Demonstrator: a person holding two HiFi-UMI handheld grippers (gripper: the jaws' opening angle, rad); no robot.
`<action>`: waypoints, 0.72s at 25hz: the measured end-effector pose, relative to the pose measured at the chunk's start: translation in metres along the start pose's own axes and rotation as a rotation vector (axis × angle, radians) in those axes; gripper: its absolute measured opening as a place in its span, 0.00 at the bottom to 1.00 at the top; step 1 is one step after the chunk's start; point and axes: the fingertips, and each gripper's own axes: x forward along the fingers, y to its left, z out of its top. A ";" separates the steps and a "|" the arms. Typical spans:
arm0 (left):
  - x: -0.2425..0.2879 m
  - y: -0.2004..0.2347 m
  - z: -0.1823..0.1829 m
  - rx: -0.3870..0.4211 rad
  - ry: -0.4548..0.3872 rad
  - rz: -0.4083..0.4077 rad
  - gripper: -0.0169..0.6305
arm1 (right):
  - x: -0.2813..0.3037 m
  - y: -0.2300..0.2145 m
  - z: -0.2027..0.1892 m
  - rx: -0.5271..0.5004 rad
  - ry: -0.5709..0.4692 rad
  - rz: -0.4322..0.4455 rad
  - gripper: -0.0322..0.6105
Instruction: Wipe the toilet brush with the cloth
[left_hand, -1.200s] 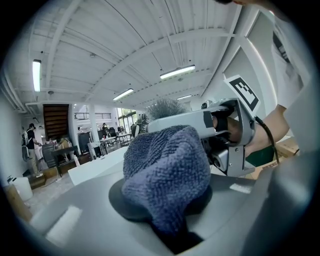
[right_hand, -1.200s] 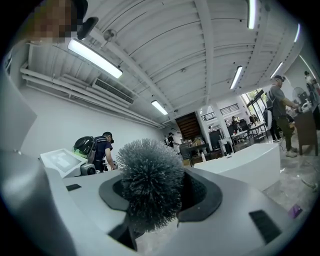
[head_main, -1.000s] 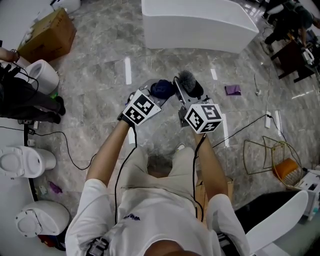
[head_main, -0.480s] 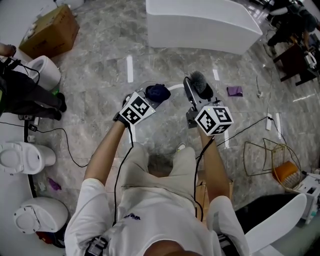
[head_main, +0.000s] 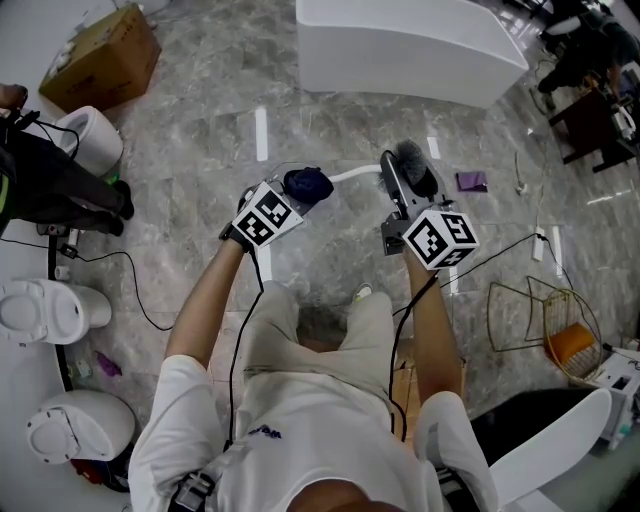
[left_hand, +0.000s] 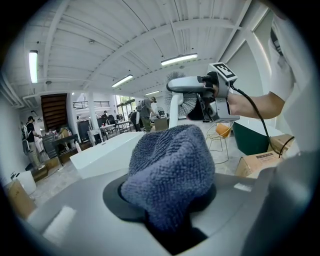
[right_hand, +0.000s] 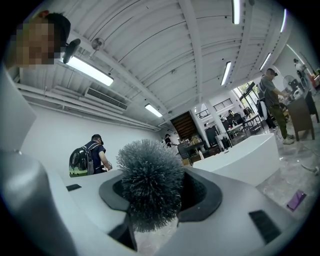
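The brush (head_main: 415, 168) is clamped in the right gripper (head_main: 395, 188) and held raised before the person; the cloth (head_main: 307, 184) lies between the opening jaws of the left gripper (head_main: 287, 197), near the brush; no contact is seen; wiping is judged unfinished.

No text can be read: the left cube (head_main: 265, 215) and right cube (head_main: 440, 238) bear only square markers, while box label (left_hand: 261, 159) and shirt print (head_main: 263, 434) are too small.

cloth (head_main: 307, 184): 1 | toilet brush (head_main: 414, 168): 1 | grippers: 2 (left gripper (head_main: 292, 193), right gripper (head_main: 393, 186))
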 end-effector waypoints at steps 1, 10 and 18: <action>-0.001 0.001 -0.003 -0.001 0.006 0.002 0.25 | 0.000 -0.002 0.001 0.010 -0.003 -0.005 0.39; -0.010 0.004 -0.017 0.018 0.034 0.002 0.25 | -0.002 -0.011 0.002 0.065 -0.004 -0.015 0.39; -0.018 0.003 -0.034 0.042 0.067 -0.008 0.26 | -0.007 -0.029 0.000 0.130 0.011 -0.030 0.39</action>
